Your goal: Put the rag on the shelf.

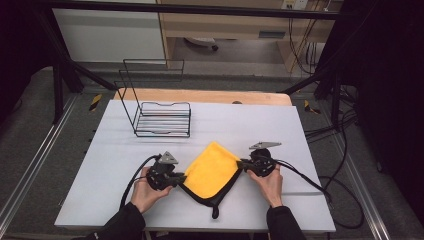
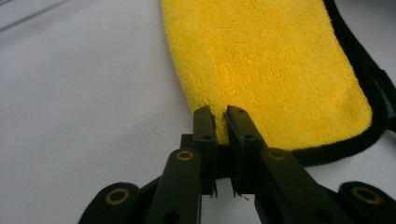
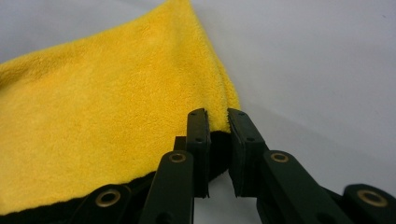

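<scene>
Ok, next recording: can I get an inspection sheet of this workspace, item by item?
Surface: pale grey table, bare wood strip at far edge.
Job's things: folded yellow cloth, black-edged, lying flat near front.
Clutter: black wire rack at back left, apart from cloth.
Grippers: left gripper shut on cloth's left corner; right gripper shut on its right corner.
Cables: one trails from each gripper; more on floor at right.
Surroundings: black frame, grey floor, wooden furniture behind.

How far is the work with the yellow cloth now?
Done: the yellow cloth lies folded on the table. In hand: the left gripper and the right gripper each pinch a corner. Left, probably: another fold or moving it; the wire rack stands empty.
</scene>
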A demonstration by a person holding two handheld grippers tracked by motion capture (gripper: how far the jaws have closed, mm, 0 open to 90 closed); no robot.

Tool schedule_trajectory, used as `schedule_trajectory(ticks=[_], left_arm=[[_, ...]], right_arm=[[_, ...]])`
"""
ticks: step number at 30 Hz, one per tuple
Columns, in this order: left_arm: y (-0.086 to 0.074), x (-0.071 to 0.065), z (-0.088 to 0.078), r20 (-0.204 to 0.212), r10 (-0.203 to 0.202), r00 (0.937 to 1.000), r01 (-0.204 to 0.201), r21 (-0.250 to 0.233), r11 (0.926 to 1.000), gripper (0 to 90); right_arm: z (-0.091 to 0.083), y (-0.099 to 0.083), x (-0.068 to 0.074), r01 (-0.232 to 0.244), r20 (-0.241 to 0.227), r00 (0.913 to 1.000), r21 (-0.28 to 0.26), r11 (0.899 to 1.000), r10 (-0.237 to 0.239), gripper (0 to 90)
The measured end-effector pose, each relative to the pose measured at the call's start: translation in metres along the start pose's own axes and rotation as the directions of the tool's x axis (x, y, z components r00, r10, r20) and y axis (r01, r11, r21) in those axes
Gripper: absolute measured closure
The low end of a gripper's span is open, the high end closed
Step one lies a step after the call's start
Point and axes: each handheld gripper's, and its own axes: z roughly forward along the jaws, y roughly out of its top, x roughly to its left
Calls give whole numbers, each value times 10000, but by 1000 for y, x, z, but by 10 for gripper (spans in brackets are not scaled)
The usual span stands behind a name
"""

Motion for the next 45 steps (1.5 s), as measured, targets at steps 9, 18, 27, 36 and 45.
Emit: schedule_trajectory(ticks=[9,18,27,36,45], left_arm=[[-33,-17,-27,-226,-563,9982,561,-90,9984,823],[-55,-33,-37,-599,-683,9959,665,-312,9973,817],[-51,-23,-48,-489,-473,9977,442,-620,9971,694],[-29,16,-59,-894,-505,9947,390,-1263,9912,355],[-7,44,-40,-1334,-540,9896,395,-1085,9933,134]], right_arm=[[26,23,25,940,-488,9944,7,9956,-939,804],[55,43,47,1954,-929,9764,-21,9807,-1948,803],[55,43,46,2007,-950,9748,-232,9794,-2020,690],[24,41,39,1389,-766,9863,-935,9859,-1463,299],[3,23,19,855,-541,9943,-1189,9892,-924,106]])
